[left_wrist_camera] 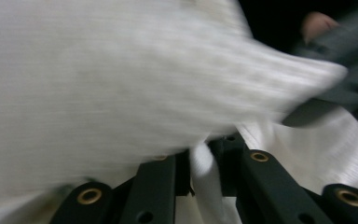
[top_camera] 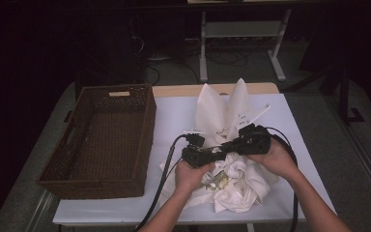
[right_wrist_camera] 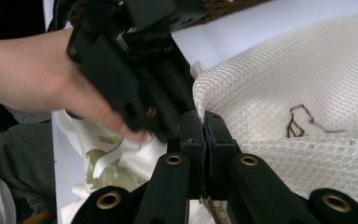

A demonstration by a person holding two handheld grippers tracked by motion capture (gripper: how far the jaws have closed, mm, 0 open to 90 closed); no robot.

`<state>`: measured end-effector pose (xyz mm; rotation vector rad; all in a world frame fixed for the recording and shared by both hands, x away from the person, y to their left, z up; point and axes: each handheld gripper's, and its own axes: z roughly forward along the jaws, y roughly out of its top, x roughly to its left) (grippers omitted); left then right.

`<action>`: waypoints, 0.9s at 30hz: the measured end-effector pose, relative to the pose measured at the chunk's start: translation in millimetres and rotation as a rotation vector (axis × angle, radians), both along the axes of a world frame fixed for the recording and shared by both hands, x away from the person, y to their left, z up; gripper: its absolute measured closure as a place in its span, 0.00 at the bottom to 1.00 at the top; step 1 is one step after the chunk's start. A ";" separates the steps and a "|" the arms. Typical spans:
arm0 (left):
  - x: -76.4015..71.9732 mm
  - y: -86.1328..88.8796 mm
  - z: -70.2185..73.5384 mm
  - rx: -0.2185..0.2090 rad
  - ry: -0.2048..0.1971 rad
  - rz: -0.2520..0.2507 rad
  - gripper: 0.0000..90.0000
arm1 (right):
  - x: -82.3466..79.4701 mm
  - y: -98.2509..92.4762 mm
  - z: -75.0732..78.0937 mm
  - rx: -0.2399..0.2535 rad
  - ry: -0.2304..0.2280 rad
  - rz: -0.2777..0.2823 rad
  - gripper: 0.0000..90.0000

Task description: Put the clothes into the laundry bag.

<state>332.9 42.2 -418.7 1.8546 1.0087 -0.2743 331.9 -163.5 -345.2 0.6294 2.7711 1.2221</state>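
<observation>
White mesh bag has its rim pinched between the pressed-together jaws of the right gripper, likely holding its mouth up while the left gripper, jaws nipping a fold of white cloth, feeds it in.

Table, white-covered top with a bare wooden strip along the far edge. Lying directly on it: dark brown wicker basket, rectangular, at the left side, long axis running front to back; white mesh laundry bag right of the basket, toward the far edge; white crumpled garment bunched at the near edge, touching the bag.
</observation>
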 end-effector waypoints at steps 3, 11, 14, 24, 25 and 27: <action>-6.8 6.7 5.9 0.041 0.009 -0.039 0.67 | 4.7 -5.4 -11.2 -0.008 0.034 -0.019 0.98; -11.8 61.0 32.5 0.124 -0.009 -0.011 0.44 | 8.1 -6.3 -18.8 -0.013 0.035 -0.030 0.97; -9.6 75.1 30.8 0.166 -0.008 0.035 0.39 | 8.6 -6.0 -19.0 -0.016 0.029 -0.029 0.97; -10.3 66.8 0.0 0.252 0.068 -0.055 0.76 | 9.3 -5.2 -20.2 -0.013 0.027 -0.024 0.97; -12.3 66.0 4.1 0.249 0.047 -0.065 0.83 | 9.5 -5.3 -20.2 -0.012 0.026 -0.021 0.97; -16.4 61.8 13.0 0.246 0.024 -0.080 0.85 | 9.6 -4.8 -19.8 -0.009 0.025 -0.017 0.97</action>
